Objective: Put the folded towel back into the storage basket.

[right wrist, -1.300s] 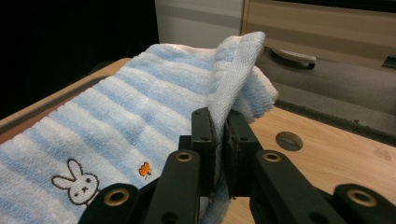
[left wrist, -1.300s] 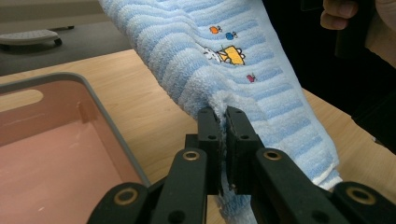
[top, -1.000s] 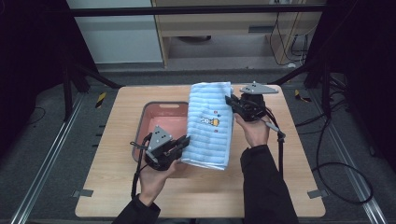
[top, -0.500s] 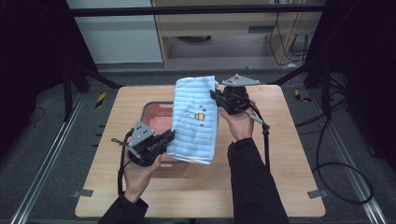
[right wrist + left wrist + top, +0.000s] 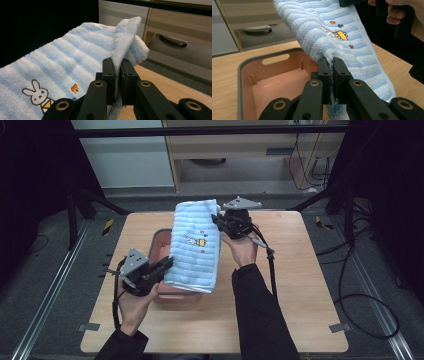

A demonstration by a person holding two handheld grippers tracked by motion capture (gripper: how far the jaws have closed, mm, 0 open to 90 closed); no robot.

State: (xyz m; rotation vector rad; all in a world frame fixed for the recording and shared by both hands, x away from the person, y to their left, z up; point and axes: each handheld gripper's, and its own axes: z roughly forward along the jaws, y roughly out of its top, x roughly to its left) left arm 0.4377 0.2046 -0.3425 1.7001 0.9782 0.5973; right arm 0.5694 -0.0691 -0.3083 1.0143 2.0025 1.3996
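above the wooden table point(image 5: 300, 285), two hands hold a folded blue-and-white striped towel point(image 5: 196, 245) stretched between them, lifted off the tabletop. the left hand point(image 5: 134, 301) comes in from about six o'clock, forearm angled up the picture, and carries the left gripper point(image 5: 167, 264) pointing toward three o'clock; its jaws are pressed together on the towel's near corner, at roughly seven o'clock of the cloth. the right hand point(image 5: 244, 251) reaches further up the table, its dark sleeve running from six o'clock toward twelve, and the right gripper point(image 5: 216, 219) points toward nine o'clock, its jaws pinching the towel's far edge at about one o'clock of the cloth. the towel slopes from the higher far end down to the near end, its embroidered rabbit motif facing up. beneath it sits a pink bin with a grey rim point(image 5: 156, 240), partly covered by the towel in the high view; in the left gripper view the bin's inside point(image 5: 277, 85) looks bare as far as it shows, and the towel's lower end hangs over the bin's right-hand side.
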